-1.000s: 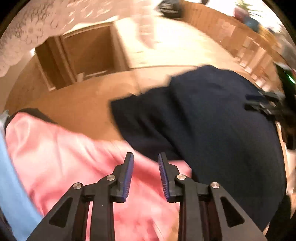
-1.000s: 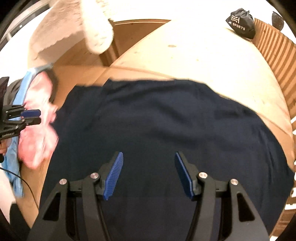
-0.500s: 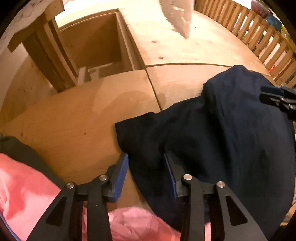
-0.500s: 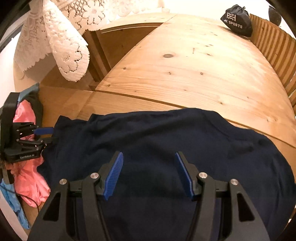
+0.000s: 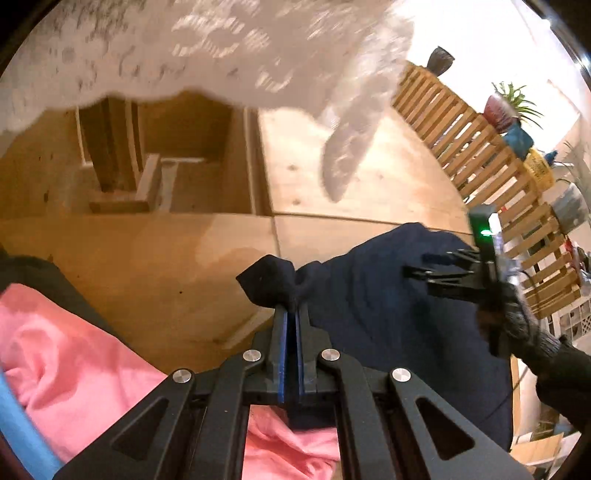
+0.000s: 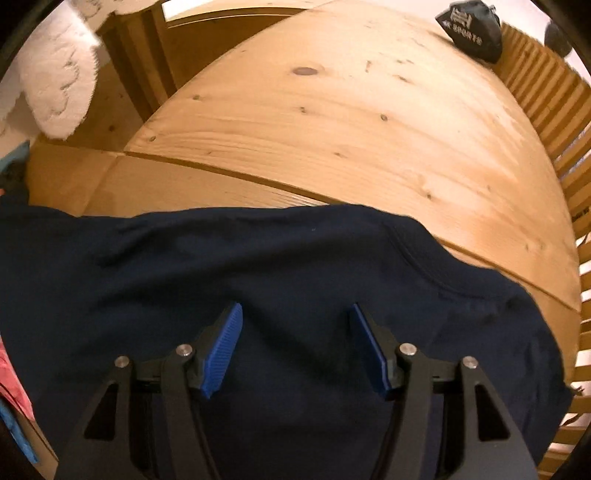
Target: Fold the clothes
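A navy T-shirt (image 6: 258,266) lies spread on the wooden table (image 6: 351,122). In the left wrist view my left gripper (image 5: 293,314) is shut on a bunched corner of the navy T-shirt (image 5: 369,295), which pokes out past the fingertips and is lifted off the wood. My right gripper (image 6: 295,317) hovers open just above the middle of the shirt, its blue pads (image 6: 221,347) apart with only flat cloth below. The right gripper (image 5: 436,273) also shows at the right of the left wrist view, held by a gloved hand (image 5: 524,325).
A pink garment (image 5: 74,354) and a blue one (image 5: 18,424) lie piled at the left. White lace cloth (image 5: 258,55) hangs over the far side. A black sports bag (image 6: 471,31) sits at the table's far corner beside a slatted wooden rail (image 6: 546,88).
My left gripper closed from open onto the shirt's corner and lifted it. The right gripper sank closer over the shirt and stayed open.
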### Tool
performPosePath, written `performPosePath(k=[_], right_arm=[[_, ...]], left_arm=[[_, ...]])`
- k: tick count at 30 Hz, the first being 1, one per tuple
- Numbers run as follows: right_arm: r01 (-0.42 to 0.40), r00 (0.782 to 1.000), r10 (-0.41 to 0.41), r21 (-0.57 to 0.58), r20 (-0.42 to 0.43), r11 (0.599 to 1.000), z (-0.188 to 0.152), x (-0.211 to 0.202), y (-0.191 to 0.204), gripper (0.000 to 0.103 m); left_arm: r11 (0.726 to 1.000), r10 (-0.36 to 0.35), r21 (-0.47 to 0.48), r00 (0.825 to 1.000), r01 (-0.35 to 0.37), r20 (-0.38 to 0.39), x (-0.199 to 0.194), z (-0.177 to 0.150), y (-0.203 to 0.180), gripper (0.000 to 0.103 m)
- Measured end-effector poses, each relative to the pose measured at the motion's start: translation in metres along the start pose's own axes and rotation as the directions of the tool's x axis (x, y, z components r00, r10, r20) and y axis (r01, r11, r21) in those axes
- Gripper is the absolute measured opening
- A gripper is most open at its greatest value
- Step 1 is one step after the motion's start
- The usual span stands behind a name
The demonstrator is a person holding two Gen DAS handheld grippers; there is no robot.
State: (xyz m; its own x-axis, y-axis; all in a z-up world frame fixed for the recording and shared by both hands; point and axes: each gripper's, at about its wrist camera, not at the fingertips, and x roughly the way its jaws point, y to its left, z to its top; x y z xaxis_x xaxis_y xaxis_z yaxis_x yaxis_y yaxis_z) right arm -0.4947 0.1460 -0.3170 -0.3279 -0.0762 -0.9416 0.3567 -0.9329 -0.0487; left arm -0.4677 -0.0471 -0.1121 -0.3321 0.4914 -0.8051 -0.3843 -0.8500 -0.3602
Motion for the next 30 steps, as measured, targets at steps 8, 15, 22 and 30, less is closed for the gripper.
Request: performPosePath(k=[8, 15, 22, 30], right_arm=[[-0.064, 0.998, 0.064, 0.038, -0.023, 0.997, -0.003, -0.005, -0.019, 0.06], [-0.19, 0.98, 0.196, 0.19, -0.017, 0.963, -0.031, -0.025, -0.07, 0.06], [-0.38, 0.917, 0.393, 0.157, -0.063, 0.912, -0.042, -0.027, -0.046, 0.06], [-0.274, 0.951, 0.277, 0.035, -0.141, 0.961, -0.062, -0.022, -0.03, 0.061]], left_arm=[[0.971, -0.224, 0.079, 0.974, 0.227, -0.042, 0.024, -0.014, -0.115, 0.011], [0.97, -0.073, 0.219, 0.986, 0.104, -0.148, 0.038, -0.078, -0.128, 0.024], [0.965, 0.041, 0.262, 0.98, 0.011, -0.195, 0.073, -0.086, -0.087, 0.028], [0.946, -0.021, 0.309, 0.971, 0.096, -0.237, 0.103, -0.072, -0.101, 0.03]])
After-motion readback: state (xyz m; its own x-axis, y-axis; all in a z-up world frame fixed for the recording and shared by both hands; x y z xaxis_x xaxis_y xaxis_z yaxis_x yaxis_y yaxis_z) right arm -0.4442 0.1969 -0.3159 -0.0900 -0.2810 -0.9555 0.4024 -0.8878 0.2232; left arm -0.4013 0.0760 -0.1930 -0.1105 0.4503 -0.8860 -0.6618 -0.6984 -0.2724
